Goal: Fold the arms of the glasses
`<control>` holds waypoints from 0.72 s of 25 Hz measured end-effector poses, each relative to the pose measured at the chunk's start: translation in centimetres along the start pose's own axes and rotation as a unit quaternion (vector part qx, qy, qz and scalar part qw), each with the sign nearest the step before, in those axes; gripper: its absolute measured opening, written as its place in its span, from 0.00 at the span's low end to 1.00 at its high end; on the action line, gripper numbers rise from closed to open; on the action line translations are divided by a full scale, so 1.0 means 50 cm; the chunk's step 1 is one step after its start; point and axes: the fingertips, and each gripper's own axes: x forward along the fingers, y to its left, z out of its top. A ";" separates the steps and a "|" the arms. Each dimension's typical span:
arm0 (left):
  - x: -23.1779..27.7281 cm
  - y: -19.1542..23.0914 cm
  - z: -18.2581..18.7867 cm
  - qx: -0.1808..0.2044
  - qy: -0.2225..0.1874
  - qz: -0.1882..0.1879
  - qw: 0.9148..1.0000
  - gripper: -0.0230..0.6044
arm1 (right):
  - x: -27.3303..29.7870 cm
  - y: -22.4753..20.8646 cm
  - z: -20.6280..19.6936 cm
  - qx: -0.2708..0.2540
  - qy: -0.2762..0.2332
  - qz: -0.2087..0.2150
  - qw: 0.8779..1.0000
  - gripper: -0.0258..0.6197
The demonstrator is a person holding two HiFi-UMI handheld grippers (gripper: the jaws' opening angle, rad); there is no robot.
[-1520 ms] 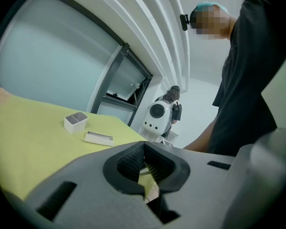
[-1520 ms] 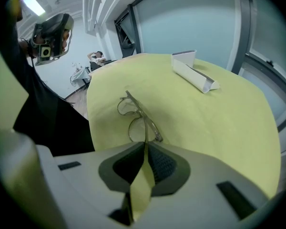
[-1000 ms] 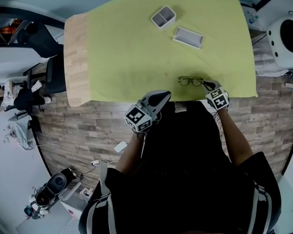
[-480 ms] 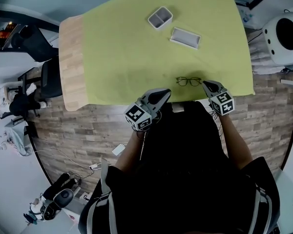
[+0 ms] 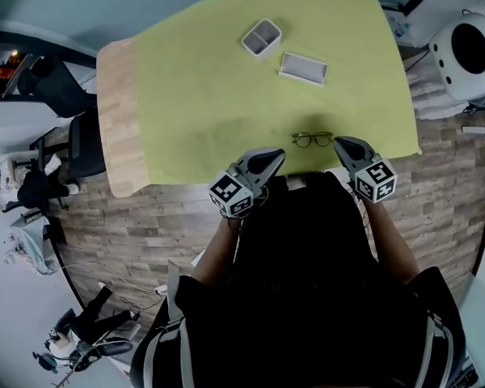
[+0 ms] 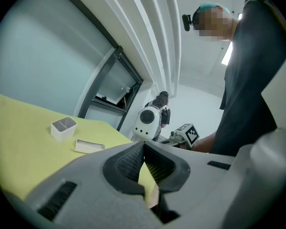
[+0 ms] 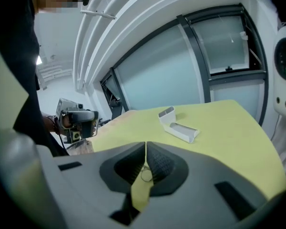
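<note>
Black-rimmed glasses (image 5: pixel 312 139) lie on the yellow-green cloth (image 5: pixel 226 87) close to the table's front edge. How their arms stand is too small to tell. My right gripper (image 5: pixel 338 141) is just right of the glasses, a little apart from them, its jaws shut on nothing. In the right gripper view (image 7: pixel 146 146) a lens of the glasses (image 7: pixel 145 175) shows through the hollow under the closed tips. My left gripper (image 5: pixel 276 153) hovers at the cloth's front edge, left of and nearer than the glasses, jaws shut and empty (image 6: pixel 143 146).
A white two-compartment box (image 5: pixel 261 37) and a flat white tray (image 5: pixel 303 67) sit at the far middle of the cloth. Bare wood of the table (image 5: pixel 117 111) shows at the left. A round white appliance (image 5: pixel 473 55) stands off the table's right side.
My right gripper has drawn back from the right end of the glasses toward the person. The glasses stay on the cloth. The left gripper has hardly moved.
</note>
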 end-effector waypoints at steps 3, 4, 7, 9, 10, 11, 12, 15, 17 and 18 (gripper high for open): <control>-0.005 0.008 0.004 0.000 -0.001 -0.006 1.000 0.07 | -0.011 0.018 0.009 0.000 -0.008 -0.010 1.000 0.09; -0.006 0.010 0.006 -0.001 -0.002 -0.010 1.000 0.07 | -0.014 0.024 0.013 0.002 -0.016 -0.012 1.000 0.09; -0.010 0.013 0.009 0.001 0.001 -0.023 1.000 0.07 | -0.019 0.037 0.020 0.011 -0.035 -0.021 0.999 0.09; -0.013 0.017 0.008 0.002 0.004 -0.029 1.000 0.07 | -0.025 0.040 0.023 0.019 -0.049 -0.030 0.998 0.09; -0.014 0.020 0.008 0.002 0.005 -0.029 1.000 0.07 | -0.029 0.041 0.026 0.025 -0.057 -0.034 0.997 0.09; -0.016 0.024 0.009 0.002 0.005 -0.026 1.000 0.07 | -0.032 0.044 0.028 0.031 -0.065 -0.037 0.997 0.09; -0.019 0.028 0.011 0.002 0.003 -0.023 1.000 0.07 | -0.035 0.047 0.028 0.035 -0.071 -0.039 0.996 0.09; -0.023 0.036 0.012 0.001 0.000 -0.026 1.000 0.07 | -0.036 0.053 0.025 0.041 -0.080 -0.046 0.995 0.09; -0.022 0.035 0.011 0.001 0.001 -0.034 0.999 0.07 | -0.035 0.054 0.021 0.051 -0.088 -0.049 0.994 0.09; -0.022 0.035 0.010 0.000 0.001 -0.037 0.999 0.07 | -0.035 0.055 0.019 0.056 -0.092 -0.051 0.993 0.09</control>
